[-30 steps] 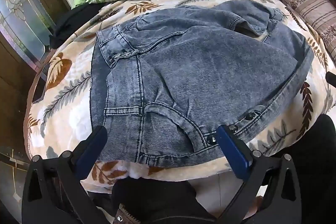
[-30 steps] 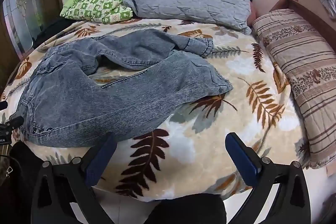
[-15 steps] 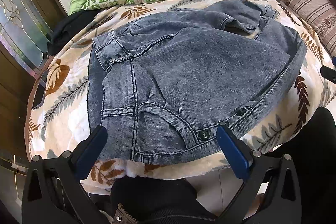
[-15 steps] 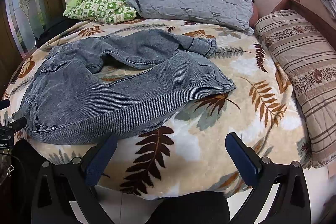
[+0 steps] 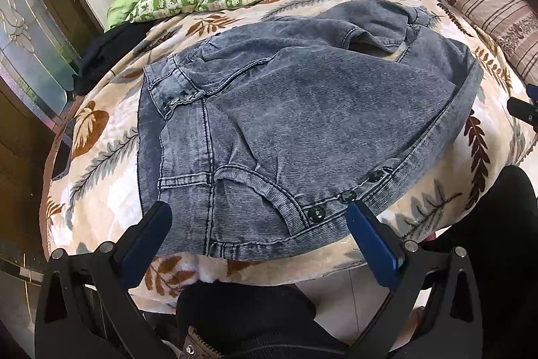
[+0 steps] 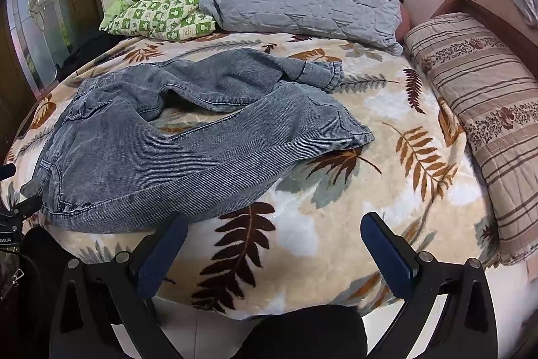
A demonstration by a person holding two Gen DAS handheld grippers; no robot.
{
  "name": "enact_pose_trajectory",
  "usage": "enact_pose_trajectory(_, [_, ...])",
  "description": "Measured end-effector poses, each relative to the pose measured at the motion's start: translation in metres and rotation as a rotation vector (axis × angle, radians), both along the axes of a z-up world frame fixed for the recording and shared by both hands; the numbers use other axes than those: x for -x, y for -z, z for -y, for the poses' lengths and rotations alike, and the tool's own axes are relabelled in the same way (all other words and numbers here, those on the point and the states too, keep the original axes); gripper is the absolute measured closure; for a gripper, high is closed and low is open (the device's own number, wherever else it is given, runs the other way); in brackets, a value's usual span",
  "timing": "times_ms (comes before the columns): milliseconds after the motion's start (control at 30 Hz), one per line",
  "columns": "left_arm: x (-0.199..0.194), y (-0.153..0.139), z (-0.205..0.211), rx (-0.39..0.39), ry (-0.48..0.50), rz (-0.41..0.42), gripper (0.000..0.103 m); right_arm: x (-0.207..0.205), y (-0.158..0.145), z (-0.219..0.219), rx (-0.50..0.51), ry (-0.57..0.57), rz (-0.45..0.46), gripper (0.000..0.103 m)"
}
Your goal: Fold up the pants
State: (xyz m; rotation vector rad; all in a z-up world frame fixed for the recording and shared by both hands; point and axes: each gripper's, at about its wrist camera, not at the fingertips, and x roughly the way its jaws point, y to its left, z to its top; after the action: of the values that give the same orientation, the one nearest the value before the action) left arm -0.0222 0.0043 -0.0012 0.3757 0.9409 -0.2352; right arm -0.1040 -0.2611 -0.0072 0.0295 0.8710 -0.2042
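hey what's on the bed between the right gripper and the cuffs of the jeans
Nothing but bare leaf-print blanket. In the right wrist view, the open right gripper faces that stretch, with the jeans cuffs farther back.

The left gripper (image 5: pixel 259 234) is held with its jaws spread wide, the two blue pads (image 5: pixel 371 246) angled outward toward 11 and 1 o'clock, nothing between them. The right gripper (image 6: pixel 274 253) is likewise spread wide and empty, its blue pads (image 6: pixel 388 251) splayed in the same V. In the left wrist view a tip of the right gripper shows at the 3 o'clock edge, and in the right wrist view part of the left gripper shows at the 9 o'clock edge, so the two are held well apart, side by side.
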Motion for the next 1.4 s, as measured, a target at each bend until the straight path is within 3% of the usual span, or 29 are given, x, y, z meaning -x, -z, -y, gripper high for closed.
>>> enact_pose_trajectory(533, [0.007, -0.005, 0.004, 0.035, 0.030, 0.039, 0.000, 0.000, -0.006, -0.003, -0.013, -0.025, 0.032, 0.000])
enact_pose_trajectory(1400, [-0.004, -0.002, -0.001, 0.068, -0.021, -0.004, 0.000, -0.012, -0.003, -0.002, 0.019, -0.044, -0.003, 0.000])
